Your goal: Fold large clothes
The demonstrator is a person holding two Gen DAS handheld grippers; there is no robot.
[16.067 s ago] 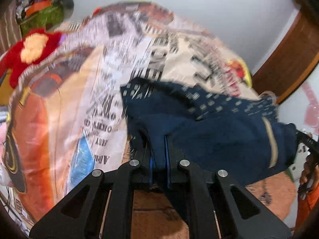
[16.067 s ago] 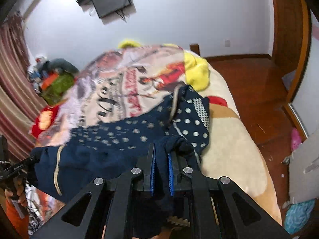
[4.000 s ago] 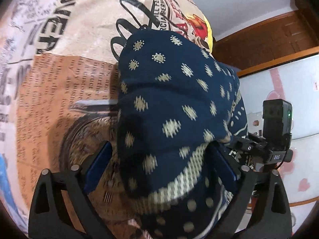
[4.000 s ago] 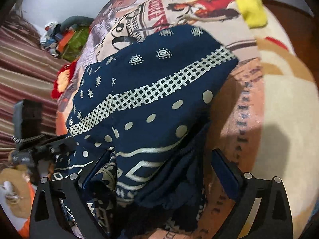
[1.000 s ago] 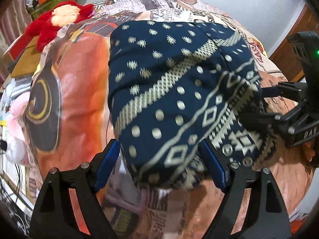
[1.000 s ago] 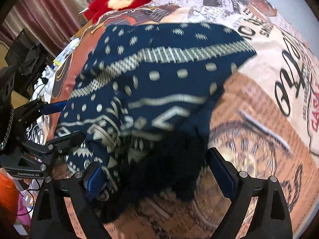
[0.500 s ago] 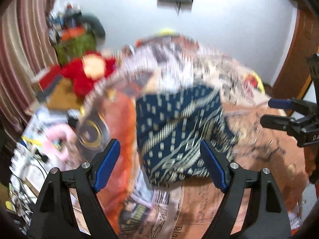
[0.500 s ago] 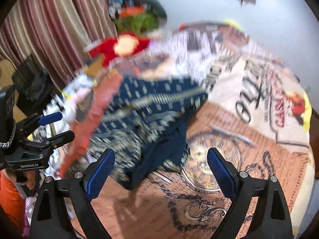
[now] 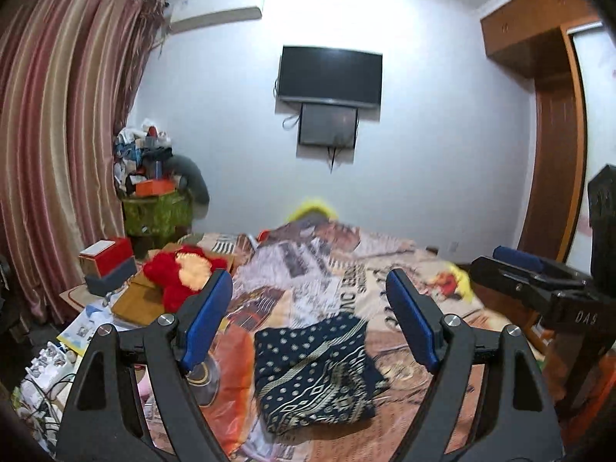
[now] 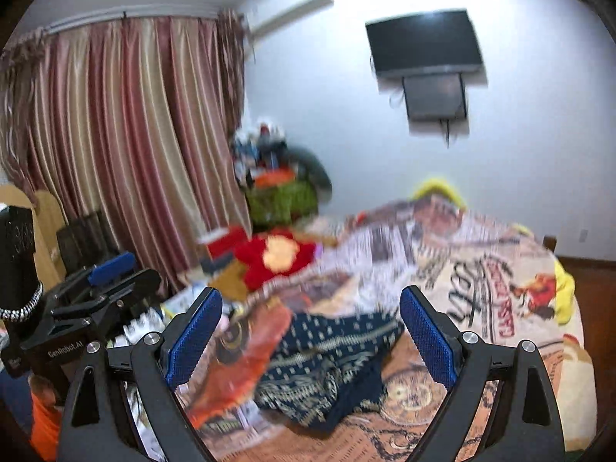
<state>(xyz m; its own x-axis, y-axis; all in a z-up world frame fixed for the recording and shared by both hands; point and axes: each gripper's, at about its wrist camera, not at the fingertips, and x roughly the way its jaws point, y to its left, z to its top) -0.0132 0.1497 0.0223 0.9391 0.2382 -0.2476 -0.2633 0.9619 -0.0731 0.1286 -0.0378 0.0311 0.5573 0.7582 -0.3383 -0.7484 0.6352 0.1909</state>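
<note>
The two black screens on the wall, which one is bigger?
The upper screen is bigger. It is wide and sits on top. The smaller screen hangs right beneath it, narrower, with a cable dangling below.

Bed (image 9: 404, 269) under printed blanket (image 9: 338, 269), folded navy patterned garment (image 9: 315, 369) flat on top.

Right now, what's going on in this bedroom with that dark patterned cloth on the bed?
A person is folding clothes with two tools. The navy patterned garment lies folded on the printed bedspread, held by neither tool. The left hand-held gripper and the right hand-held gripper both stand open and empty above the bed, apart from the cloth.
</note>
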